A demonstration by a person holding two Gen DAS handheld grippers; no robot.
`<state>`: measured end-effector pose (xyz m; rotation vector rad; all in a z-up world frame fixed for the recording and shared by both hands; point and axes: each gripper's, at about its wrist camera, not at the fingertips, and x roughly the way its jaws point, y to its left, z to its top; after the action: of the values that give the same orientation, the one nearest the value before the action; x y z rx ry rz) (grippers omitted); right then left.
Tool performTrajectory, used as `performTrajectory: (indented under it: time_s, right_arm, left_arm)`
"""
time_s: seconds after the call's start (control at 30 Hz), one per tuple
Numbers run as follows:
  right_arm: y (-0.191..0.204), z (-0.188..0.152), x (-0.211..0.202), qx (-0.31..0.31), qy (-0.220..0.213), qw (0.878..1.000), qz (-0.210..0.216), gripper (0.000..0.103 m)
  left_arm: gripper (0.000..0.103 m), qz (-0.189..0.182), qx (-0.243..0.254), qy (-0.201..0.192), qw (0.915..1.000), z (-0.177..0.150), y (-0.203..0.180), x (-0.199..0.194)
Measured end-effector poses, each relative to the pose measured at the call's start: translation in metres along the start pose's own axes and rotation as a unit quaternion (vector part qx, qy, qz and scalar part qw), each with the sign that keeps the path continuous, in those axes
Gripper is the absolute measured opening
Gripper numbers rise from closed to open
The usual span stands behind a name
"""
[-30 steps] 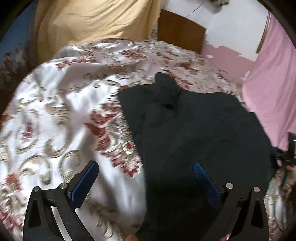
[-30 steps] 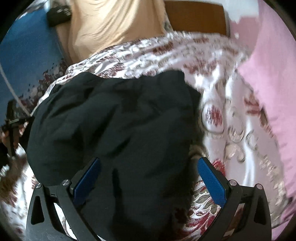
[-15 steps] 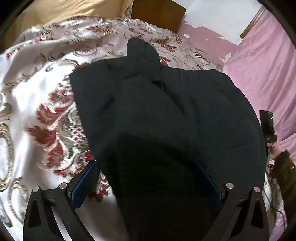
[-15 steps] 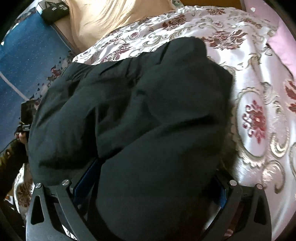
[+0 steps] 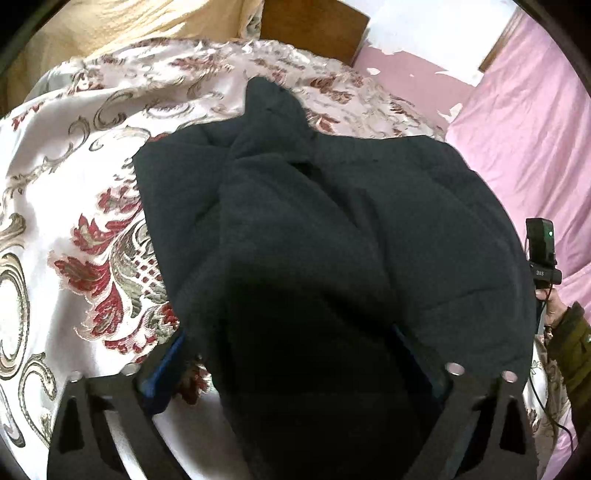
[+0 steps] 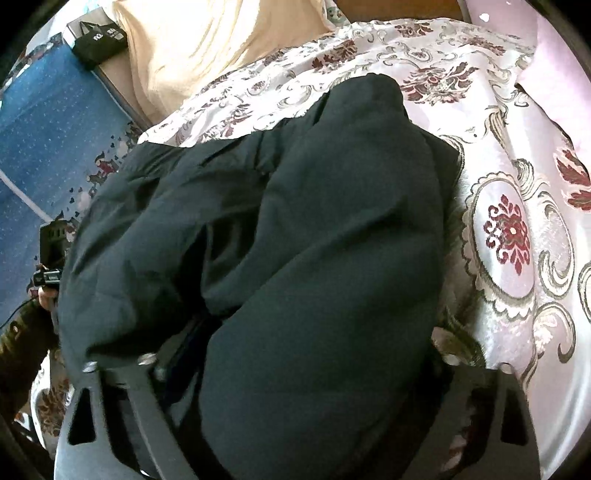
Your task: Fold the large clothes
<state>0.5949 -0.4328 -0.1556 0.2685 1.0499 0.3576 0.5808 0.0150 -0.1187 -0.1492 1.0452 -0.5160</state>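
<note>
A large dark, padded garment (image 5: 332, 240) lies bunched on the floral bedspread (image 5: 74, 221). In the left wrist view my left gripper (image 5: 291, 365) straddles its near edge and the jaws are closing. A thick fold sits between them, and a strip of bedspread still shows beside the left blue pad (image 5: 162, 369). In the right wrist view the same garment (image 6: 314, 240) bulges up between the jaws of my right gripper (image 6: 314, 354), which are also closing. The cloth hides both of its pads.
A pink sheet (image 5: 535, 129) lies to the right, with yellow cloth (image 5: 129, 33) and a wooden headboard (image 5: 314, 33) at the back. A hand in an olive sleeve (image 5: 565, 343) holds the other tool at the right edge. Blue carpet (image 6: 48, 147) and a black box (image 6: 99, 40) lie left of the bed.
Both grippers have come down and forward onto the garment's near edge. The cloth now fills the space between their jaws, which have narrowed slightly.
</note>
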Motion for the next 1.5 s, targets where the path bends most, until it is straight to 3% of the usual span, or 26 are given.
performTrajectory:
  time_s: [0.07, 0.1, 0.17, 0.33, 0.4, 0.7, 0.97, 1.33, 1.5]
  right_arm:
    - [0.004, -0.001, -0.004, 0.004, -0.007, 1.0, -0.005, 0.067]
    - [0.007, -0.002, -0.007, 0.006, -0.011, 1.0, -0.011, 0.063]
    - [0.01, -0.002, -0.015, 0.016, -0.024, 0.999, -0.02, 0.045]
    - [0.024, 0.001, -0.035, 0.037, -0.04, 0.998, -0.039, 0.028]
    - [0.029, 0.001, -0.044, 0.038, -0.042, 0.997, -0.045, 0.025]
    - [0.065, -0.019, -0.101, 0.009, -0.054, 0.998, -0.044, 0.021]
    - [0.099, -0.051, -0.137, -0.004, -0.06, 0.998, -0.035, 0.021]
    - [0.132, -0.086, -0.158, -0.014, -0.053, 0.998, -0.027, 0.021]
    - [0.139, -0.101, -0.155, -0.017, -0.047, 0.998, -0.039, 0.021]
  left_arm:
    - [0.078, 0.014, 0.007, -0.006, 0.9999, 0.001, -0.008, -0.003]
    - [0.068, 0.023, 0.013, -0.01, 0.9996, 0.002, -0.014, -0.005]
    - [0.053, 0.038, 0.023, -0.014, 0.9989, 0.004, -0.023, -0.01]
    - [0.026, 0.069, 0.003, -0.018, 0.9974, 0.004, -0.03, -0.03]
    - [0.021, 0.077, -0.002, -0.024, 0.9967, 0.0, -0.033, -0.042]
    - [0.018, 0.098, 0.006, -0.03, 0.9948, -0.021, -0.06, -0.097]
    - [0.018, 0.101, 0.002, -0.033, 0.9943, -0.058, -0.072, -0.147]
    - [0.018, 0.105, -0.011, -0.021, 0.9942, -0.101, -0.073, -0.178]
    - [0.018, 0.115, -0.015, -0.013, 0.9931, -0.118, -0.071, -0.174]
